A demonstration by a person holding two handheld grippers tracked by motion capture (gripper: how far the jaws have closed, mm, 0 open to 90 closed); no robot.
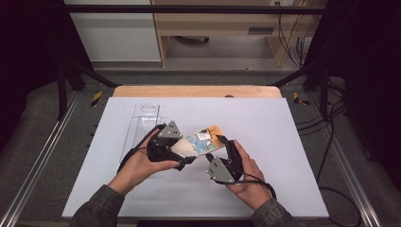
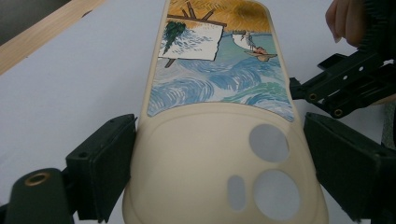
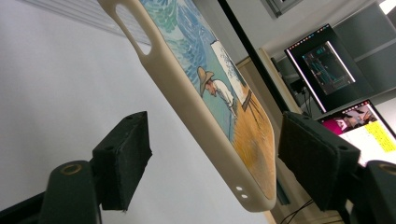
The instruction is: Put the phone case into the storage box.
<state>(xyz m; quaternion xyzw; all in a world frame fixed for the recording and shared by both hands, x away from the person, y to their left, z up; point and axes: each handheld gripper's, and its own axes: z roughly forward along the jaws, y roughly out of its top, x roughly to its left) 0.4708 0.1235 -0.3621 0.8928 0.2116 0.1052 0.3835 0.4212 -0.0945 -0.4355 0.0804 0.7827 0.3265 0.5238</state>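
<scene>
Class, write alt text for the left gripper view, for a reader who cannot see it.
A cream phone case with a painted scene of blue waves and an easel lies lengthwise between the left gripper's two black jaws, which press on its sides. Under it is a white table; the right gripper shows at the right edge.

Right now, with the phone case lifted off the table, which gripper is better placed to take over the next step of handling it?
Left, probably. The left gripper already clamps the phone case across its camera-cutout end, pads on both edges. The right gripper straddles the other end with both pads apart from it, so it must finish closing first.
</scene>
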